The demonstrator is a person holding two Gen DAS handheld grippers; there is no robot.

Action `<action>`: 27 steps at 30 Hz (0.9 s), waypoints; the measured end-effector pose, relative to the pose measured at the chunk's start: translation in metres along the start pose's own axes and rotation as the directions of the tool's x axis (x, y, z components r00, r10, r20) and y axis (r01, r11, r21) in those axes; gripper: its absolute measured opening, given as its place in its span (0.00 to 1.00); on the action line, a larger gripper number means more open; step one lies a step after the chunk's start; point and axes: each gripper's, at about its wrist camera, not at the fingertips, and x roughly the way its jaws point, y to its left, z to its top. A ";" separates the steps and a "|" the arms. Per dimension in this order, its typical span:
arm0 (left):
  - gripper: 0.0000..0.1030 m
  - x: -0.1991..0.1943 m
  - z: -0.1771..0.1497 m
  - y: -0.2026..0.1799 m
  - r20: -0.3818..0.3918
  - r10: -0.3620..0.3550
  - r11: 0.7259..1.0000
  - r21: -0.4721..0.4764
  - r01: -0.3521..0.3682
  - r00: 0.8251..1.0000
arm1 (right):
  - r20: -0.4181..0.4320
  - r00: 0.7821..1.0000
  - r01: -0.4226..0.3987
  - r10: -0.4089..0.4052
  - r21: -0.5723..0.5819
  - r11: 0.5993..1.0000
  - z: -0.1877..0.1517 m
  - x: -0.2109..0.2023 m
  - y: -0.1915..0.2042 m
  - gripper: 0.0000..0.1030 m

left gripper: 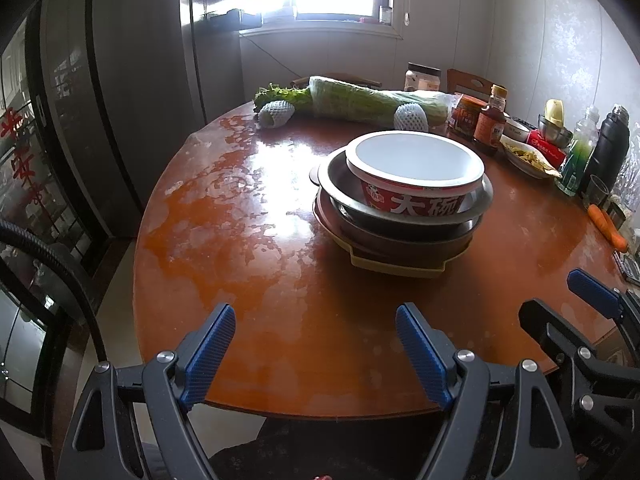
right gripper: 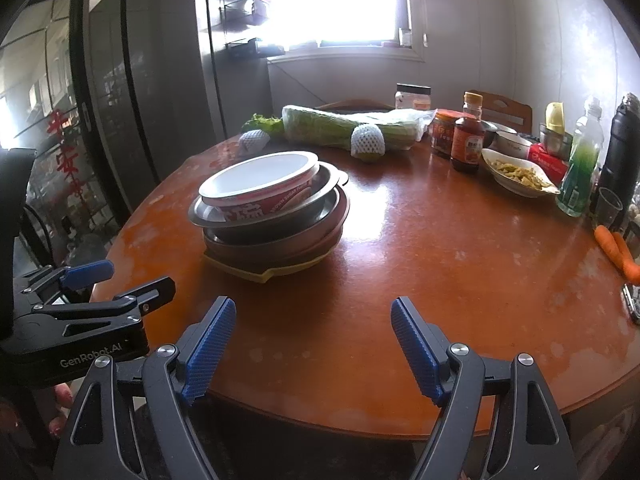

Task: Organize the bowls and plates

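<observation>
The left hand-held gripper point(left gripper: 316, 350) is hovering over the near edge of the round desk point(left gripper: 248, 248), its blue pads spread wide and gripping nothing. The right hand-held gripper point(right gripper: 314, 346) is hanging just beside it, equally agape and empty. Farther in, a red-and-white paper bowl point(left gripper: 414, 170) is sitting inside a steel bowl point(left gripper: 340, 184), nesting on brown dishes point(left gripper: 392, 240) over a yellow tray point(left gripper: 396, 268). Behind, a cabbage point(left gripper: 360, 102) is lying near sauce bottles point(left gripper: 490, 122).
</observation>
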 end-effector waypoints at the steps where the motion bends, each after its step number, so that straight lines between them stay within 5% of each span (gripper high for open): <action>1: 0.80 0.000 0.000 -0.001 0.000 0.000 1.000 0.000 0.000 1.000 | 0.001 1.000 0.001 -0.001 0.000 1.000 0.000 0.000 0.000 0.79; 27: 0.80 0.002 0.000 0.000 -0.015 -0.008 1.000 0.005 0.008 1.000 | -0.010 1.000 -0.003 0.003 -0.004 1.000 -0.003 0.000 0.001 0.79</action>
